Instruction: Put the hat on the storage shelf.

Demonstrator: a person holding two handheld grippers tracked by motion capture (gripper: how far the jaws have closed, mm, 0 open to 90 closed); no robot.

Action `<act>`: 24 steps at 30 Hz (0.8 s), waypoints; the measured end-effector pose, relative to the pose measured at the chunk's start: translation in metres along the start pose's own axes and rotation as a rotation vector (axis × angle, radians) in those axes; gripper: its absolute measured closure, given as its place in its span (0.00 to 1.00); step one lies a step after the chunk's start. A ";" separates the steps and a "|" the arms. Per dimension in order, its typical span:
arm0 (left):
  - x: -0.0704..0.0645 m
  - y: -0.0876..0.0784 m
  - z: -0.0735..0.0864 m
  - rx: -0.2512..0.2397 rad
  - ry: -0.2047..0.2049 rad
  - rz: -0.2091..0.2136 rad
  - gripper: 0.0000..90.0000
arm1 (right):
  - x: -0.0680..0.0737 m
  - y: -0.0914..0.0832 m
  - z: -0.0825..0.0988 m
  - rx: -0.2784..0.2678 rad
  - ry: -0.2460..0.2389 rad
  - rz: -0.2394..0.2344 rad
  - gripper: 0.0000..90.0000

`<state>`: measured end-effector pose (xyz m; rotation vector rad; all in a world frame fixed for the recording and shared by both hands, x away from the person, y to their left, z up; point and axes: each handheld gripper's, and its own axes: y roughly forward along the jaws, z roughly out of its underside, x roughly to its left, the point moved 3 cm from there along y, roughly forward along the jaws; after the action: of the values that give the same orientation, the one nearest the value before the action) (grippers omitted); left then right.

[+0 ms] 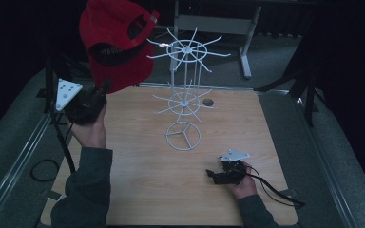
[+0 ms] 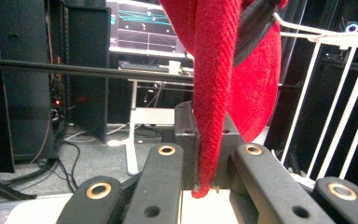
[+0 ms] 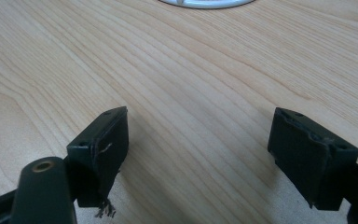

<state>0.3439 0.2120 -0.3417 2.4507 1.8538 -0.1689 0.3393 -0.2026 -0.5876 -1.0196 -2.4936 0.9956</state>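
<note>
Left tongs (image 1: 105, 87) are clamping tight on the brim edge of the red cap (image 1: 116, 42), holding it up in the air just left of the white wire rack (image 1: 185, 95). Right tongs (image 3: 214, 154) are standing wide apart, gripping nothing, low over the desk (image 1: 138, 156) near the rack's base ring.

cap (image 1: 116, 45): red cloth, fuzzy | rack (image 1: 185, 95): white wire | table (image 1: 138, 161): smooth wood
</note>
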 end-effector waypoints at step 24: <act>-0.007 0.002 0.027 0.046 0.071 -0.037 0.95 | 0.000 0.000 0.000 0.001 -0.001 0.001 0.22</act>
<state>0.3431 0.2014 -0.3677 2.4846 1.9465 -0.1303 0.3393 -0.2027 -0.5877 -1.0202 -2.4939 0.9975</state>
